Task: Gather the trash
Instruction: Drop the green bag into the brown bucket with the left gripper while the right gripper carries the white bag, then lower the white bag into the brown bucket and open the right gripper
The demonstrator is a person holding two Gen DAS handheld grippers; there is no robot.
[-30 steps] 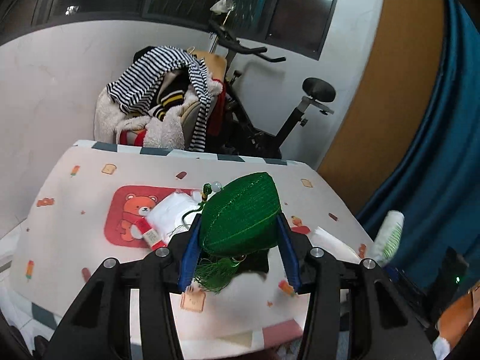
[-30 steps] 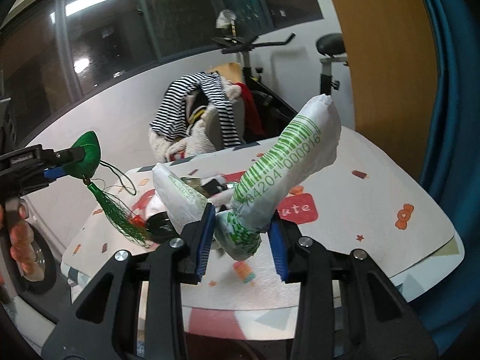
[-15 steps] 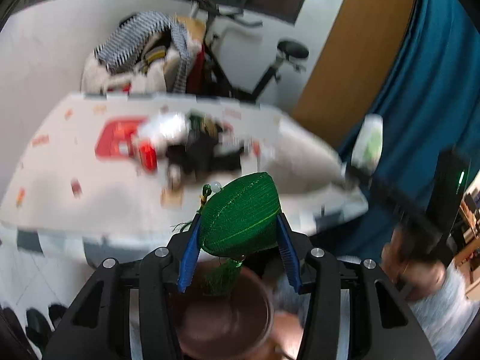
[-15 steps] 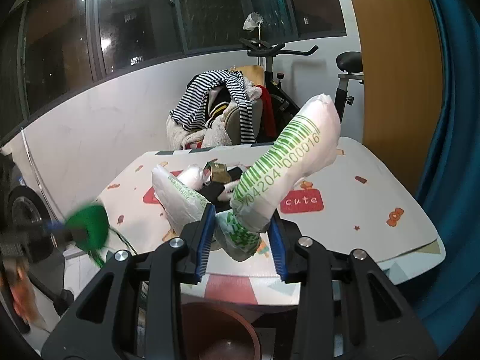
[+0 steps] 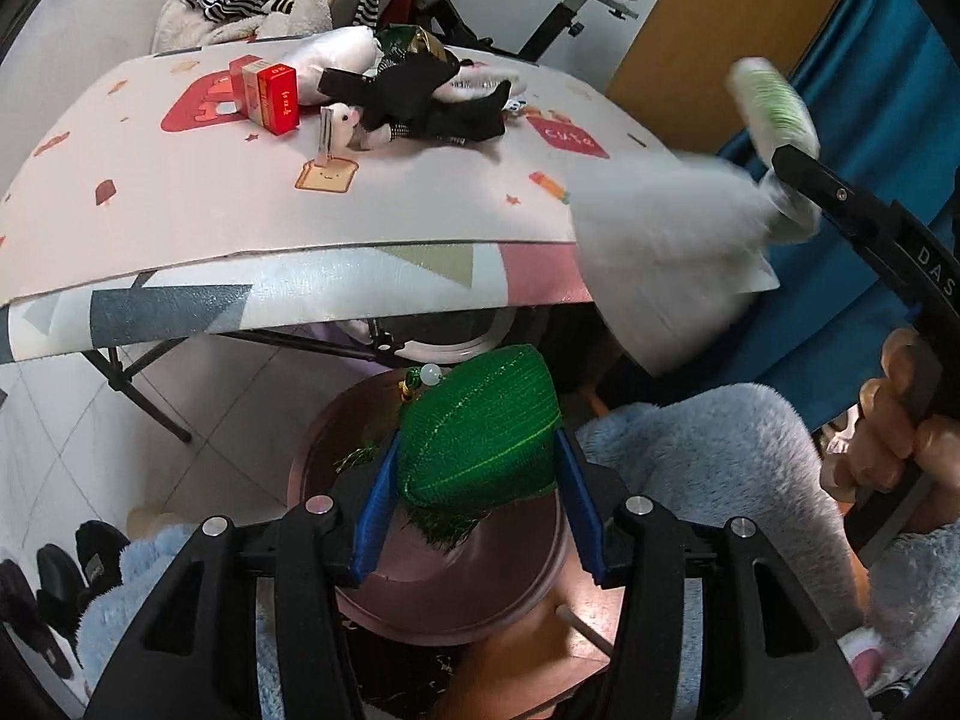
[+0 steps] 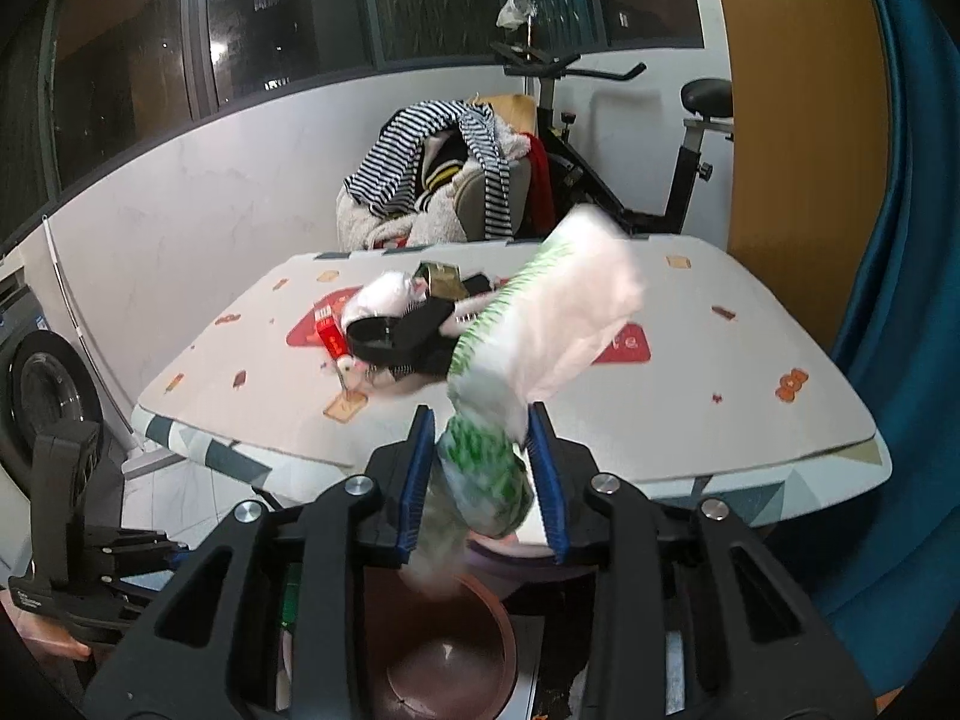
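Note:
A green woven ornament (image 5: 480, 444) with a tassel sits between the blue pads of my left gripper (image 5: 476, 432), whose jaws are opening while the pads still touch it. It hangs just above a brown round bin (image 5: 324, 468) on the floor, below the table's front edge. My right gripper (image 6: 480, 408) is closing on a crumpled white wrapper (image 6: 576, 306) with green print, motion-blurred, held over the table edge with the bin (image 6: 444, 666) underneath. In the left wrist view the wrapper (image 5: 774, 102) shows at the upper right.
The patterned table (image 5: 420, 210) carries a red box (image 5: 279, 99), black cloth (image 5: 420, 102) and a white bag (image 5: 336, 54). Behind stand an exercise bike (image 6: 690, 138) and a chair heaped with clothes (image 6: 444, 180). A blue curtain (image 6: 900, 300) hangs right; a washing machine (image 6: 42, 384) stands left.
My left gripper came down from above the tabletop to below its front edge, over the bin, still carrying the ornament. The right gripper shifted and its wrapper now swings blurred.

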